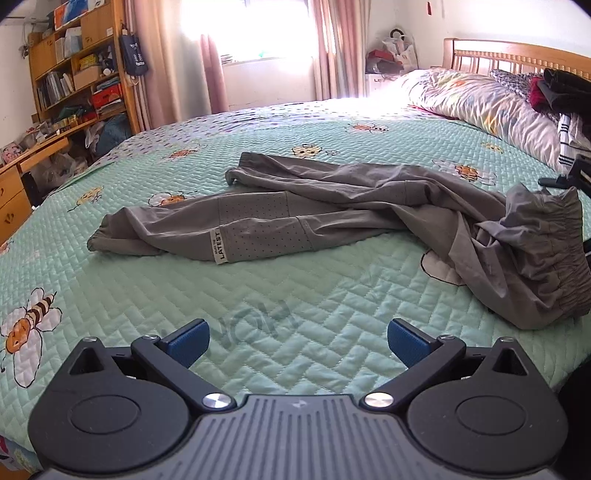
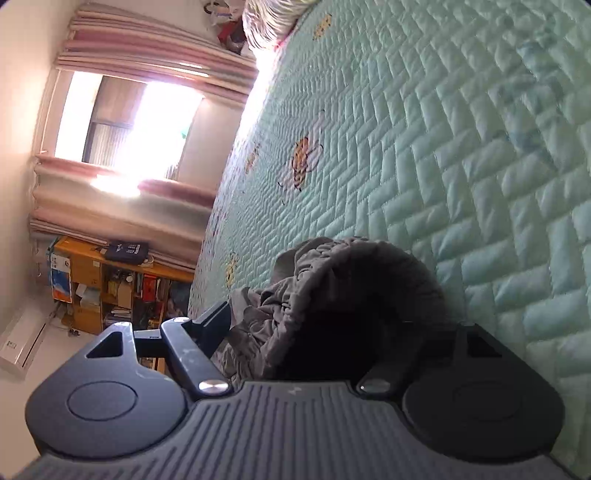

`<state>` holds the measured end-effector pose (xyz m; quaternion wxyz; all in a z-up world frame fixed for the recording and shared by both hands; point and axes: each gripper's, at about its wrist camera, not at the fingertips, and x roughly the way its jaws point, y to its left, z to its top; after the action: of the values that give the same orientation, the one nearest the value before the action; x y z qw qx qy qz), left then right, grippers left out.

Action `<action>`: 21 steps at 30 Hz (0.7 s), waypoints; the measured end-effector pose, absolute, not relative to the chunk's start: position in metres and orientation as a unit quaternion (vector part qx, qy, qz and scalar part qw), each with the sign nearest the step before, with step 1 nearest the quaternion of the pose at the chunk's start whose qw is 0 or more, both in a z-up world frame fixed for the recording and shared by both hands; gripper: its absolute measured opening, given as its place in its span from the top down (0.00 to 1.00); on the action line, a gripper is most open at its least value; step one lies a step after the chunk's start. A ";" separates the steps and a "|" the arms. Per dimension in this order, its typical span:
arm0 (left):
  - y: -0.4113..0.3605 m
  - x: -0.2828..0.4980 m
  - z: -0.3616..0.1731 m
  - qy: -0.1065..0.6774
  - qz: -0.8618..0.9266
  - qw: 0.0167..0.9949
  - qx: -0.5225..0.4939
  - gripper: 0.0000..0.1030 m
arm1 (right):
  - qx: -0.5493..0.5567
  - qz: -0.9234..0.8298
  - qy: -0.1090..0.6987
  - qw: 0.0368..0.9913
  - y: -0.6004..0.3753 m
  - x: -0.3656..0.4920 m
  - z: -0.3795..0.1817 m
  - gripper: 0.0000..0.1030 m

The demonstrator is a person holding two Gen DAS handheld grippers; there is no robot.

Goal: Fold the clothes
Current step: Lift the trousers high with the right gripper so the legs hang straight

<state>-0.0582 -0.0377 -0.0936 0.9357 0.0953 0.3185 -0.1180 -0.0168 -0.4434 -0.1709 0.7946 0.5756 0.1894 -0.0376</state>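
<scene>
One pair of grey trousers (image 1: 332, 206) is spread across the middle of the green quilted bedspread (image 1: 258, 295), its one white tag (image 1: 221, 246) reading "LATEST". The left gripper (image 1: 297, 341) is held wide apart over the bedspread, gripping nothing. The right gripper (image 2: 314, 328) is parted wide, the trousers' bunched waistband between its jaws; contact cannot be told.

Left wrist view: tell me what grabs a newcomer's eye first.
A rumpled pair of grey trousers sprawls across the middle of the mint-green quilted bedspread printed with bees, its waistband bunched at the right. Behind it, a window blazes white between pink curtains. The open left gripper fills the foreground, nothing between its blue pads.
</scene>
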 end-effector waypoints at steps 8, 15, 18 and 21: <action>-0.040 -0.055 -0.099 0.327 -0.108 0.933 0.106 0.01 | 0.409 -0.025 0.127 0.903 -0.421 -0.017 -0.142 0.12; -0.044 -0.054 -0.103 0.333 -0.111 0.930 0.113 0.01 | 0.447 -0.035 0.139 0.883 -0.432 -0.023 -0.141 0.25; -0.044 -0.055 -0.103 0.333 -0.112 0.930 0.109 0.01 | 0.431 -0.054 0.188 0.881 -0.433 -0.017 -0.138 0.96; -0.042 -0.057 -0.100 0.329 -0.113 0.931 0.106 0.01 | 0.387 -0.069 0.191 0.900 -0.431 -0.012 -0.119 0.95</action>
<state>-0.0572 -0.0422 -0.1005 0.9315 0.1055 0.3293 -0.1132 -0.0121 -0.4312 -0.1187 0.8996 0.3865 0.1910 -0.0690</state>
